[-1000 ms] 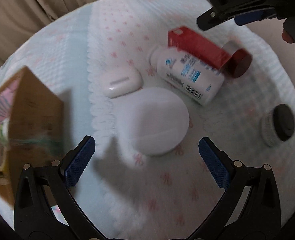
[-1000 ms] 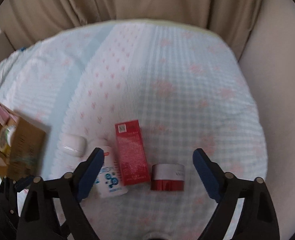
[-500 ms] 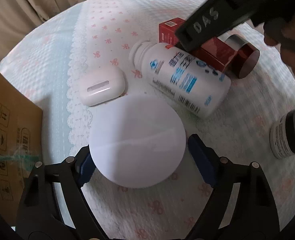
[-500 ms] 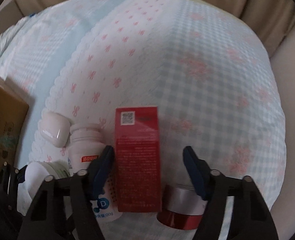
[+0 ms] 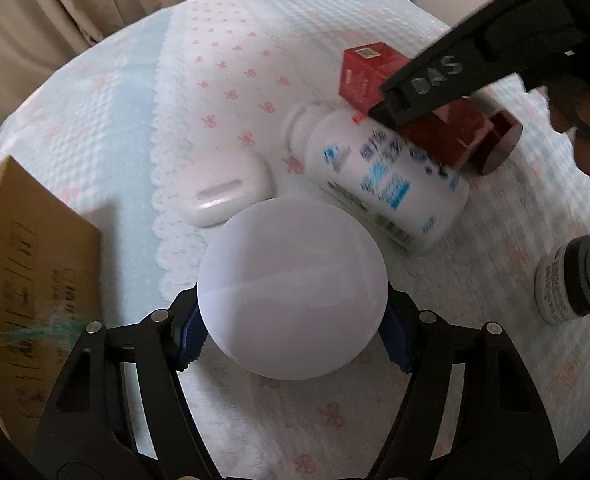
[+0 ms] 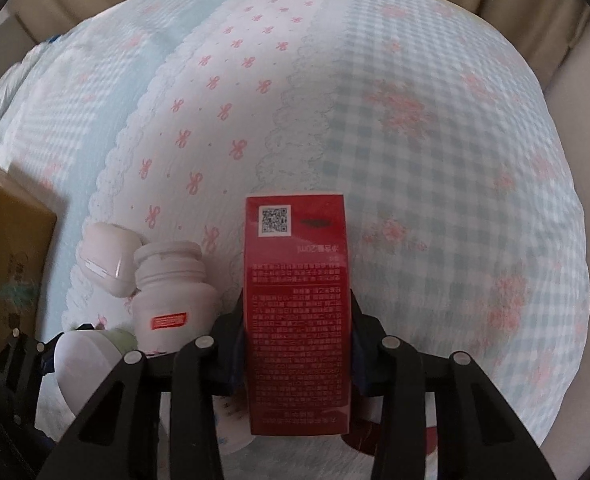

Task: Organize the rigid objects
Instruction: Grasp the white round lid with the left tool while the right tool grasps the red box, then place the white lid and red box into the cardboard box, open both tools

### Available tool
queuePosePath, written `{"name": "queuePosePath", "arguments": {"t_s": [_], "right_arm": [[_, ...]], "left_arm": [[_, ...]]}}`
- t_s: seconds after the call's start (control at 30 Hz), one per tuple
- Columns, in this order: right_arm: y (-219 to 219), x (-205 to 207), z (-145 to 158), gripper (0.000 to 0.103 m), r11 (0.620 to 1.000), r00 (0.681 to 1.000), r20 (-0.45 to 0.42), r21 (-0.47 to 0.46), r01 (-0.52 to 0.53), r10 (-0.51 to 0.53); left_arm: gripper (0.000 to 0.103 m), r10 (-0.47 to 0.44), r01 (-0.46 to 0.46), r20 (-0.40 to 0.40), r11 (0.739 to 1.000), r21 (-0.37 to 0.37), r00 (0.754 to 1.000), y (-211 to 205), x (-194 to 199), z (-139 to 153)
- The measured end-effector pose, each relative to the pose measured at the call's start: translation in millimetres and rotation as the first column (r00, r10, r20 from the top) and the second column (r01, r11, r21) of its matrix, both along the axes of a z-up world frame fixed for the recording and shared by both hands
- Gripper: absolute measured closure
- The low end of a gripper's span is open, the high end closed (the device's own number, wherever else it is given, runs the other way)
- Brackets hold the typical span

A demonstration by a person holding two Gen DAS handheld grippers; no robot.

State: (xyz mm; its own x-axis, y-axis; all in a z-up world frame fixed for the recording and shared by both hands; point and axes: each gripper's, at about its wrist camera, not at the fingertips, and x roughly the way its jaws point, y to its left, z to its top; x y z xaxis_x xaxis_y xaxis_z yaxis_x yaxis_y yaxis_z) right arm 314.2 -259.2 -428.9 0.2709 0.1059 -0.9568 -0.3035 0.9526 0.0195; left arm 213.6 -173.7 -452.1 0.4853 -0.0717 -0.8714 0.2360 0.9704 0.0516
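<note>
My left gripper (image 5: 293,330) is shut on a round white lidded jar (image 5: 293,288), its blue pads pressed to both sides. My right gripper (image 6: 297,344) is shut on a red carton (image 6: 297,308) with a QR code, which points away along the fingers. In the left wrist view the red carton (image 5: 369,72) lies under the right gripper's black finger. A white pill bottle (image 5: 379,178) lies on its side beside the carton. A white earbud case (image 5: 225,192) sits left of the bottle.
A brown cardboard box (image 5: 35,288) stands at the left. A small black-lidded jar (image 5: 571,280) lies at the right. A dark red round jar (image 5: 499,144) lies behind the bottle. A patterned quilt (image 6: 415,140) covers the surface; beige curtains hang behind.
Both grippers came down and closed: the left one on the round white jar, the right one on the red carton. Both were open a second ago.
</note>
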Motion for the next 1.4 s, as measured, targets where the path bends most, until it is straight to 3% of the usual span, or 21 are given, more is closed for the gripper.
{"name": "queuePosePath", "arguments": {"t_s": [0.23,0.47,0.7,0.87,1.13,1.4], "right_arm": [[-9.5,-10.8,58.5,0.066,0.996,0.997,0.036,0.067,0.061,-0.063],[-7.7,-42.1,151.1,0.066,0.983,0.985,0.098,0.131,0.131,-0.144],[8.8,-84.5,240.4,0.066,0.972,0.972,0.156,0.182,0.149,-0.178],[31.5,-107.4,280.3,0.066,0.963,0.968,0.183,0.238,0.127,-0.173],[90.0,-143.9,309.5,0.066,0.957,0.966,0.211,0.278,0.086,-0.149],[176.6,-157.1,286.5,0.066,0.952,0.973,0.148,0.28,0.128,-0.174]], "left_arm": [[0.035,0.036,-0.035,0.049,0.999,-0.012,0.998,13.0,1.2,55.4],[0.035,0.087,-0.08,0.126,0.995,-0.059,0.988,28.7,-12.7,155.3],[0.035,0.161,-0.144,0.148,0.982,-0.12,0.976,70.1,-39.8,250.5],[0.035,0.188,-0.168,0.167,0.978,-0.124,0.968,106.9,-55.8,300.7],[0.035,0.207,-0.189,0.17,0.975,-0.116,0.964,180.6,-73.2,336.3],[0.035,0.182,-0.17,0.12,0.98,-0.098,0.976,286.0,-68.1,324.5]]}}
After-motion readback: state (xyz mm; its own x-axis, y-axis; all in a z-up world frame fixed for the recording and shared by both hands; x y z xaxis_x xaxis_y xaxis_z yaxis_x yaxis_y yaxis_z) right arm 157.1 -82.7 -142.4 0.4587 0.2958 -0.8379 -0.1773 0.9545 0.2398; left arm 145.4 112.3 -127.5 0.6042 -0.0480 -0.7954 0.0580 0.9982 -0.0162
